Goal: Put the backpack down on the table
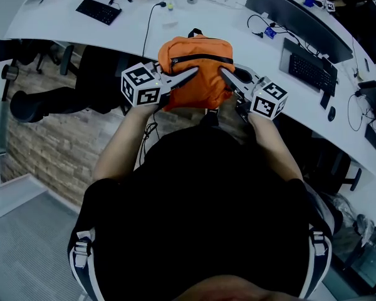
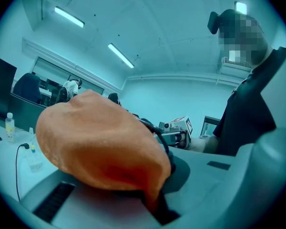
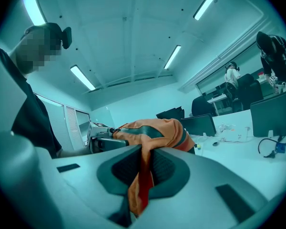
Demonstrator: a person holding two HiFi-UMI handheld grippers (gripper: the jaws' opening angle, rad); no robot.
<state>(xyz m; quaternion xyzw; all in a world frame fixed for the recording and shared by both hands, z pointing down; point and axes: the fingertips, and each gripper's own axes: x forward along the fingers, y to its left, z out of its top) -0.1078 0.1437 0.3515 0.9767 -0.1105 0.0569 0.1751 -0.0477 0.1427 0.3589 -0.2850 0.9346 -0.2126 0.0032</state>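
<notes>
Room: an office with strip lights (image 2: 69, 17) overhead and a long curved white table (image 1: 194, 27) that carried a keyboard (image 1: 98, 10), a monitor (image 1: 297, 21) and loose cables
Backpack (image 1: 197, 68): orange with a black zip (image 1: 194, 58); it hung between the two grippers at the table's near edge, its upper part over the tabletop and its lower part past the edge, toward the person (image 1: 200, 212)
Contact with table: could not be told from any view
Left gripper (image 1: 187, 75): jaws pressed together on a fold of orange fabric at the backpack's left side; in the left gripper view the bag's bulk swelled up out of the jaws and filled the middle of the picture
Right gripper (image 1: 227, 75): jaws closed on a thin fold at the backpack's right side; in the right gripper view that fold ran down between the ribbed pads (image 3: 166, 171), with the rest of the bag just beyond the tips
Grippers to each other: tips pointed inward from either side with the backpack between them; each showed beyond the bag in the other's view
Cubes: the left cube (image 1: 141, 84) and the right cube (image 1: 269, 99) sat on the person's side of the bag, just ahead of the hands
Person: black top, both forearms stretched forward to the grippers
Elsewhere: a dark chair (image 1: 44, 102) stood at the left below the table edge, and a small bottle (image 2: 9, 125) stood on the table well away from the bag
</notes>
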